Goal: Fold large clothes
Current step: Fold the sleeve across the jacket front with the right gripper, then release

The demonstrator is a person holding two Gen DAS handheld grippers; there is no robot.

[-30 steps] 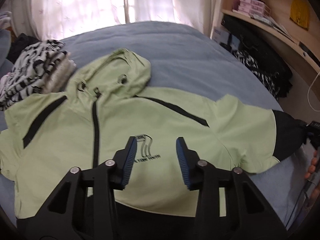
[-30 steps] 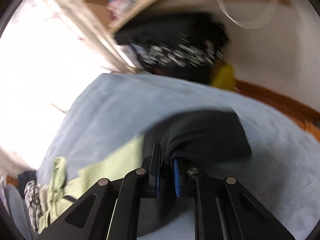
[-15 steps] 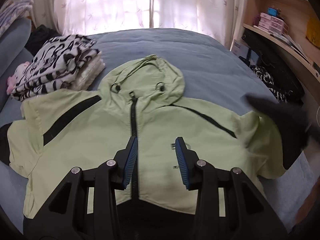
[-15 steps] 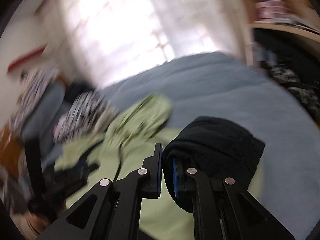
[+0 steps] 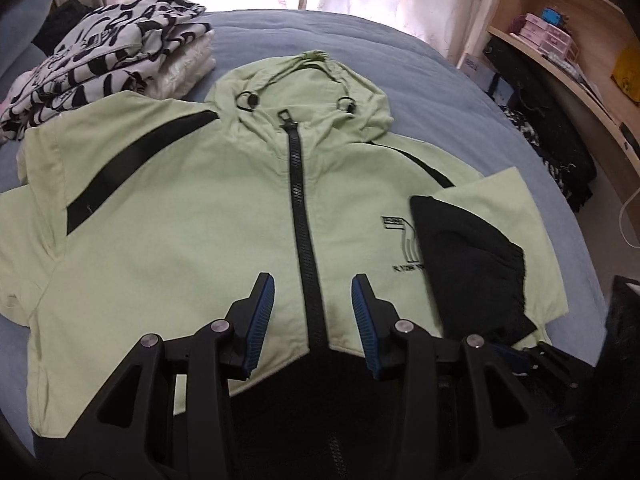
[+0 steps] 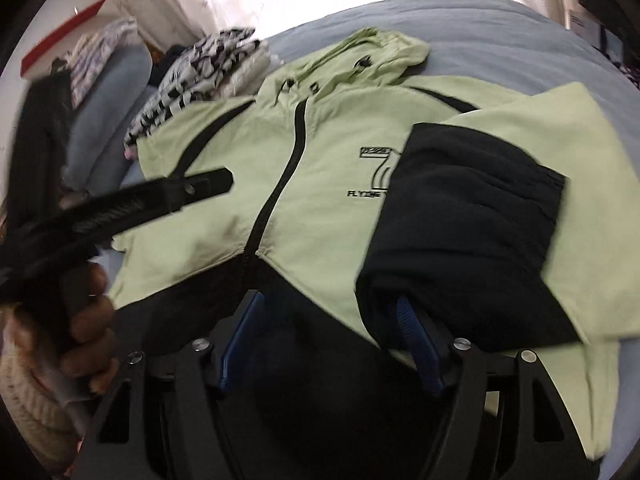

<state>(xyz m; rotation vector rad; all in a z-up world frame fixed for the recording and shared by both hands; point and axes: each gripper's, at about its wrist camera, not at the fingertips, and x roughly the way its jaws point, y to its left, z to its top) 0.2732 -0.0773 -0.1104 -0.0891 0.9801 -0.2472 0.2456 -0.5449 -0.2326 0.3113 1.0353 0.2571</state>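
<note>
- the hoodie (image 5: 192,216) lies face up on the bed (image 5: 440,92), zip (image 5: 300,200) closed, hood toward the window.
- your right sleeve is folded in across the chest, and its black cuff (image 6: 472,216) lies over the logo (image 6: 376,176).
- your right tool (image 6: 332,340) is opening over the hem. one blue pad shows at the near edge of the cuff, but the pads do not press on it; i judge the cuff is let go.
- your left tool (image 5: 312,312) sits partly open above the zip near the hem, with nothing between its pads.
- the other sleeve (image 5: 24,216) is still spread out to the side, so that fold is not yet done.
- risks from here:
- if you pull the right tool away while a pad is tucked under the cuff, it may drag the sleeve back off the chest.
- the cuff lies a bit slanted; fold over it as it is and the bundle may come out lopsided.
- the far sleeve end lies near the bed edge and close to the stack (image 5: 112,44) of folded clothes; a wide sweep with the left tool may knock that stack.
- grip only the top layer at the sleeve and the body under it may bunch up and wrinkle the front.
- your two tools are close together at the hem; crossing them may make them bump.
</note>
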